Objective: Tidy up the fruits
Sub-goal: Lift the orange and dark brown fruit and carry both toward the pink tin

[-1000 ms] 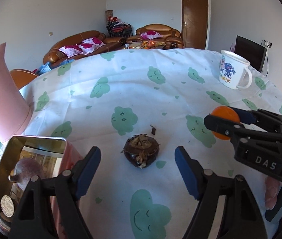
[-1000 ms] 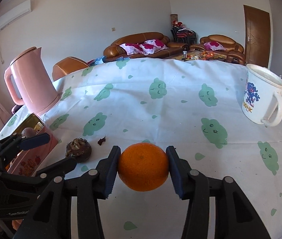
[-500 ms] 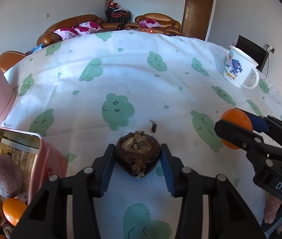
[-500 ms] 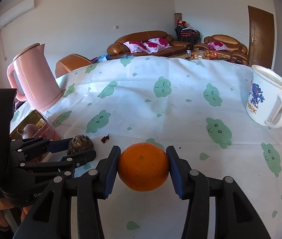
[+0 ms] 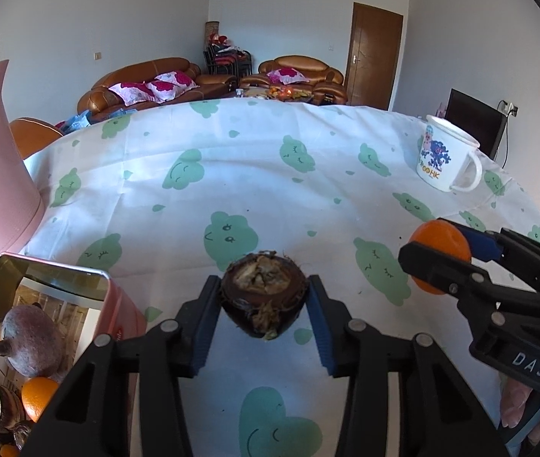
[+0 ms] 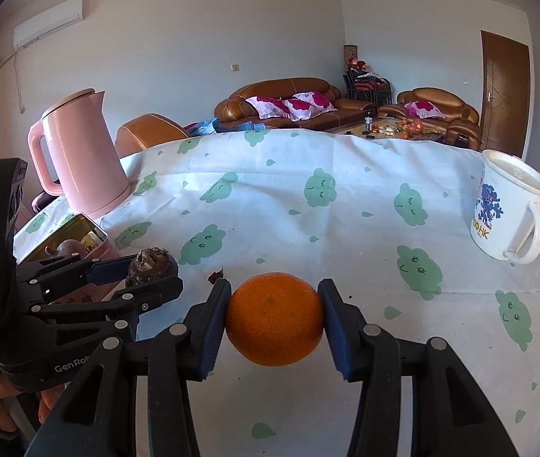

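Left gripper (image 5: 264, 306) is clamped on a dark, dried-looking fruit (image 5: 263, 299) at frame centre, w/ its underside hidden. Right gripper (image 6: 274, 320) grips an orange (image 6: 274, 319) bottom centre, just above the tablecloth (image 6: 346, 205). The tin (image 5: 47, 278), lower left, is cut off by the frame edge; fruits inside are only partly visible.

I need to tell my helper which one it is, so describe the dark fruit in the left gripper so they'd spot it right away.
Start at the tall pink kettle, then the open pink tin beside it. Right of the tin, the left gripper pinches a mangosteen: round, dark brown, with a dried crusty top, unlike the smooth orange in the right gripper.
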Tool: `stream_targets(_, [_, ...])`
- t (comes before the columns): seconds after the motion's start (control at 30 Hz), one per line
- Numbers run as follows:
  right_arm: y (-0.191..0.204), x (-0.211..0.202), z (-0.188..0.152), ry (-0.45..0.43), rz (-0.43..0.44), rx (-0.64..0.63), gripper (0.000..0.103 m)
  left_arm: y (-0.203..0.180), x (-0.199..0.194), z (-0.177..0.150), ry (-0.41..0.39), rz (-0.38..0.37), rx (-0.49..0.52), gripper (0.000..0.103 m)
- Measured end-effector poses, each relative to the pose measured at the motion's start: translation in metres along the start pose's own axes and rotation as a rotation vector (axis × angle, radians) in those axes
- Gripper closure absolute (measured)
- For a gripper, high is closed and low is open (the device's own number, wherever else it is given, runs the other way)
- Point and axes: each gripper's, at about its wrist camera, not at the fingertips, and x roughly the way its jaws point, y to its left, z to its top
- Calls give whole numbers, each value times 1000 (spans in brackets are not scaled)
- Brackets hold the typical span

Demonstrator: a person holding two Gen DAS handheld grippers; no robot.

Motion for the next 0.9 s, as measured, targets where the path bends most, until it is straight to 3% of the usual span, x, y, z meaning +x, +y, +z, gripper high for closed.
stream_targets(0.9, [9,-20,-2,-121,10,-44,54,-13,-32,-4,-167,73,68,57])
